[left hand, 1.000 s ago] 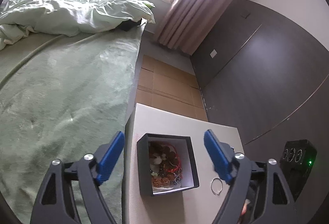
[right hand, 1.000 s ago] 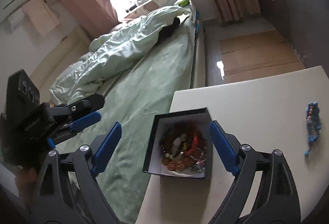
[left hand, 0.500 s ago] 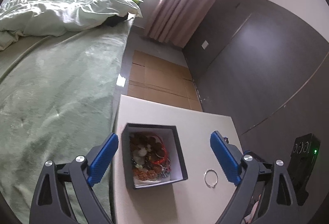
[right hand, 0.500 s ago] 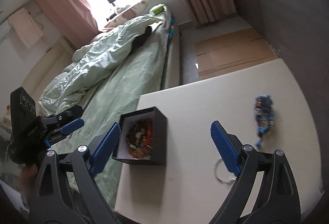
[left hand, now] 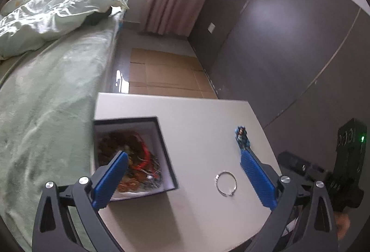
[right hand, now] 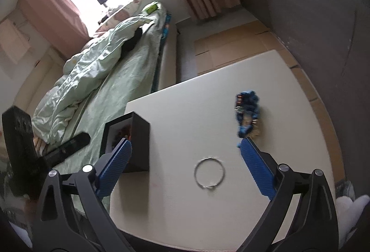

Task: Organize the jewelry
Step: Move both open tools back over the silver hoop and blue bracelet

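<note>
We hold both hand-held grippers, left (left hand: 182,159) and right (right hand: 186,153), spread apart and empty above the white surface (right hand: 185,113); a thin silver ring bangle (right hand: 209,175) lies right of the black square jewelry box (right hand: 138,143). Flat metal may slip a pinch.

white surface (right hand: 185,113) beside bed: black jewelry box (left hand: 129,154) at left edge, silver ring (right hand: 209,175) centre, blue bracelet (right hand: 247,110) right
</note>
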A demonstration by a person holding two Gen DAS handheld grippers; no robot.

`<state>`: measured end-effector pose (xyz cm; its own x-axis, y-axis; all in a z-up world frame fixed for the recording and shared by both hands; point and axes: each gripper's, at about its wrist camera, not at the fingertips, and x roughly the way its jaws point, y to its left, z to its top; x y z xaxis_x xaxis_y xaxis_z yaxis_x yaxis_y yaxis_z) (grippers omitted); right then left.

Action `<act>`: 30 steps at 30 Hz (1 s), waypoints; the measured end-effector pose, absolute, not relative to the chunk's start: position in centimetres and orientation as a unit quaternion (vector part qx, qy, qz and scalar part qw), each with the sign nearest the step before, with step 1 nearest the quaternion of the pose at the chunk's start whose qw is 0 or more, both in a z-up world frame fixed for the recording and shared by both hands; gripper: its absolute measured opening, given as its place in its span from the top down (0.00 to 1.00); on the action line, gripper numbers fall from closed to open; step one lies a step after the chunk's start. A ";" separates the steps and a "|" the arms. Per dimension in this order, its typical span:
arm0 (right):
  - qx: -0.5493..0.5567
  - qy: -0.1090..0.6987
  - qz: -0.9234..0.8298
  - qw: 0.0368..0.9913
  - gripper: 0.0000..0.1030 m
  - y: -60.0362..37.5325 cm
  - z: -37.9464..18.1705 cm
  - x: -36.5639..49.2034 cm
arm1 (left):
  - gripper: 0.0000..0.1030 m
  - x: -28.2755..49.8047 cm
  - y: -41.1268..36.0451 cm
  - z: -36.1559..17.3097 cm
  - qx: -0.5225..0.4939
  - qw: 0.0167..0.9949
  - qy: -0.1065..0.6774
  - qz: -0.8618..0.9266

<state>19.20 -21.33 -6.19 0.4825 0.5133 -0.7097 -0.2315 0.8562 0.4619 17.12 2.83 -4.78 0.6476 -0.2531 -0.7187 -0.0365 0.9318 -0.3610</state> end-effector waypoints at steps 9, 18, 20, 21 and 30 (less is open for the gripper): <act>0.166 0.484 0.175 0.841 0.08 -25.1 -7.1 19.5 | 0.12 18.2 -4.0 -7.1 -0.119 0.878 0.451 -0.104; 0.179 0.501 0.136 0.836 0.08 -28.0 -7.6 19.9 | 0.17 19.3 -9.3 -10.8 -0.068 0.864 0.483 -0.123; 0.187 0.506 0.133 0.832 0.08 -28.4 -7.8 20.1 | 0.18 19.7 -10.1 -11.8 -0.060 0.861 0.490 -0.121; 0.190 0.507 0.132 0.831 0.08 -28.5 -7.8 20.2 | 0.20 19.8 -10.4 -12.1 -0.058 0.861 0.491 -0.122; 0.207 0.507 0.129 0.827 0.08 -29.6 -7.7 20.9 | 0.25 20.9 -12.7 -15.4 -0.020 0.856 0.505 -0.109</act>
